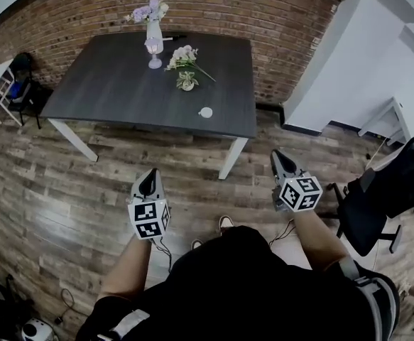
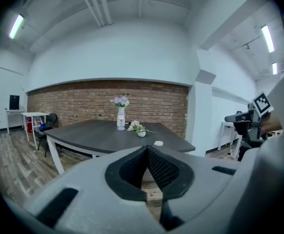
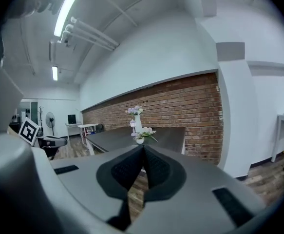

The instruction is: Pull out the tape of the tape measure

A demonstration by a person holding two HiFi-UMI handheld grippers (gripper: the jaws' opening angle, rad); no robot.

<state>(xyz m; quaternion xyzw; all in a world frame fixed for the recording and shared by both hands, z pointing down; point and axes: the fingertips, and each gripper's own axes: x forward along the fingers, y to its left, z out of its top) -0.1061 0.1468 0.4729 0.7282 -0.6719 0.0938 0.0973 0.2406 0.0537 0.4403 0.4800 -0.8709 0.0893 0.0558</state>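
A small round white tape measure (image 1: 205,112) lies near the front edge of the dark table (image 1: 107,91); it also shows in the left gripper view, the tape measure (image 2: 158,143) small on the table (image 2: 103,138). My left gripper (image 1: 148,182) is held over the floor well short of the table, its jaws shut and empty. My right gripper (image 1: 283,162) hangs over the floor by the table's front right corner, also shut on nothing. In each gripper view the black pads meet at the tips: left gripper (image 2: 147,148), right gripper (image 3: 143,147).
On the table stand a white vase of purple flowers (image 1: 153,21), a small pale lamp (image 1: 154,52) and a little pot of white flowers (image 1: 185,66). A black office chair (image 1: 384,194) stands at my right, a white desk (image 1: 398,116) beyond it. A brick wall (image 1: 263,6) backs the table.
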